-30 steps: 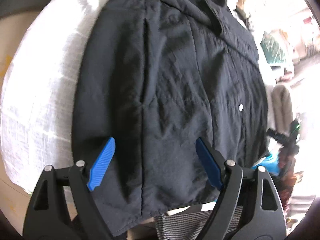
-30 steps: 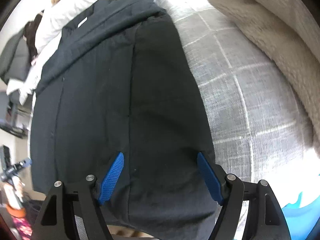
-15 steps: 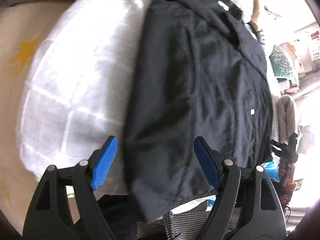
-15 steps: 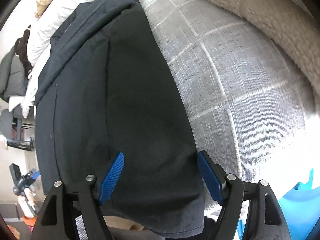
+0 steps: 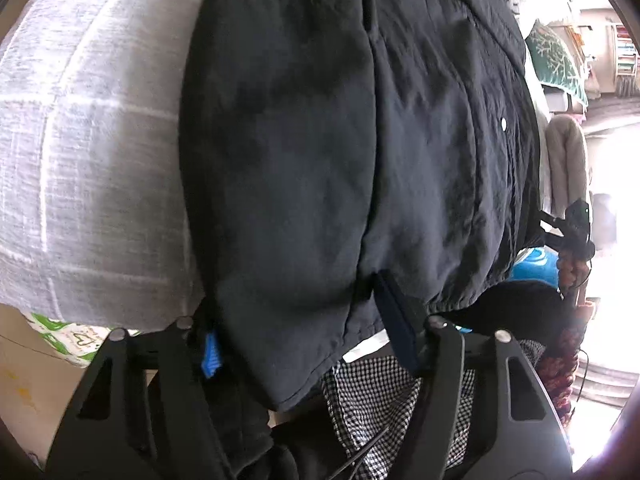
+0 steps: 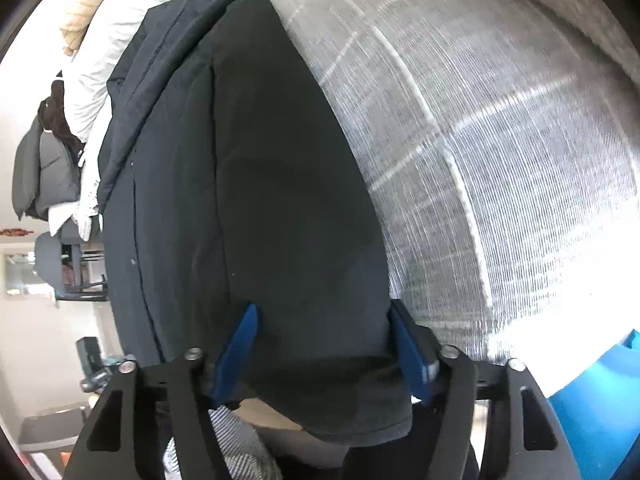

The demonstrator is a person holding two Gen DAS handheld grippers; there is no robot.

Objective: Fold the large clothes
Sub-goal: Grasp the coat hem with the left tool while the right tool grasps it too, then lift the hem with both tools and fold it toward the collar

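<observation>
Both tongs, left (image 5: 294,316) and right (image 6: 324,350), closing around shirt (image 5: 360,140) hem corners, not yet clamped; pinch all layers before lifting.

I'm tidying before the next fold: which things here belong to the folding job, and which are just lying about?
In the job:
- dark shirt, lying on the grey checked bedspread
- left gripper, at its hem
- right gripper, at its hem

Lying about:
- checkered cloth
- blue object
- grey jacket

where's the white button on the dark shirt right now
In the left wrist view, the white button sits on the right-hand part of the dark shirt, up and right of the left claw, well away from the grey checked cover.
</observation>
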